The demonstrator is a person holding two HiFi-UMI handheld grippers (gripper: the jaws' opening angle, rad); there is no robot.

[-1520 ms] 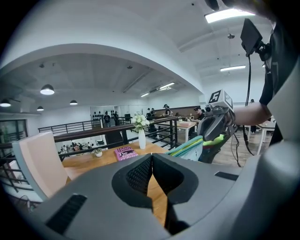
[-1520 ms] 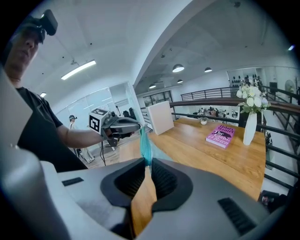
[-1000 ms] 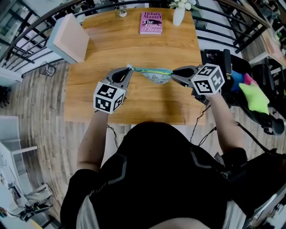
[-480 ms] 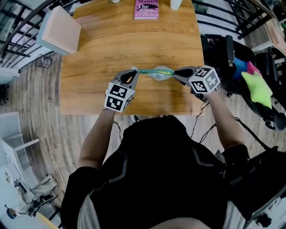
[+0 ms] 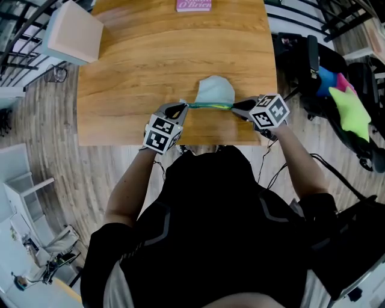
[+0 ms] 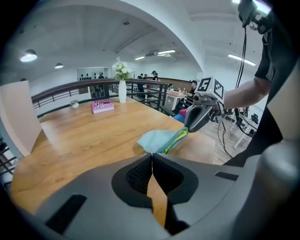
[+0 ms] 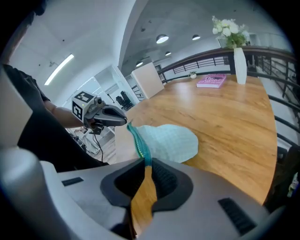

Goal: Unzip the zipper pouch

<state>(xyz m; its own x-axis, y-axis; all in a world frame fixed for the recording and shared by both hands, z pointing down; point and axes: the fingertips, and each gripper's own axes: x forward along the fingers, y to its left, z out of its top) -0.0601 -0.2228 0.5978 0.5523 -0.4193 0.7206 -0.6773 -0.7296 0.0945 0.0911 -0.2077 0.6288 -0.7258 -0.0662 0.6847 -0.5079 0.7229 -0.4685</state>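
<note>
I read this as an open-plan office on a mezzanine. A long light-wood table [image 5: 150,66] stands inside a curved black metal railing [image 6: 140,86]. White strip lights [image 6: 154,53] hang from a bare grey concrete ceiling [image 6: 93,28]. At two o'clock, people sit at desks [image 6: 192,86]. A pink paperback book [image 6: 102,106] and a tall white vase of flowers [image 6: 122,91] stand at twelve.

The zipper pouch [image 5: 215,91] is lying on the table [image 5: 150,60], stretching between the left gripper [image 5: 185,106] and the right gripper [image 5: 233,106] and spreading ahead of both. Far ahead of them, the book [image 5: 194,5] is sitting with the vase [image 6: 122,91] standing just right of it.
</note>
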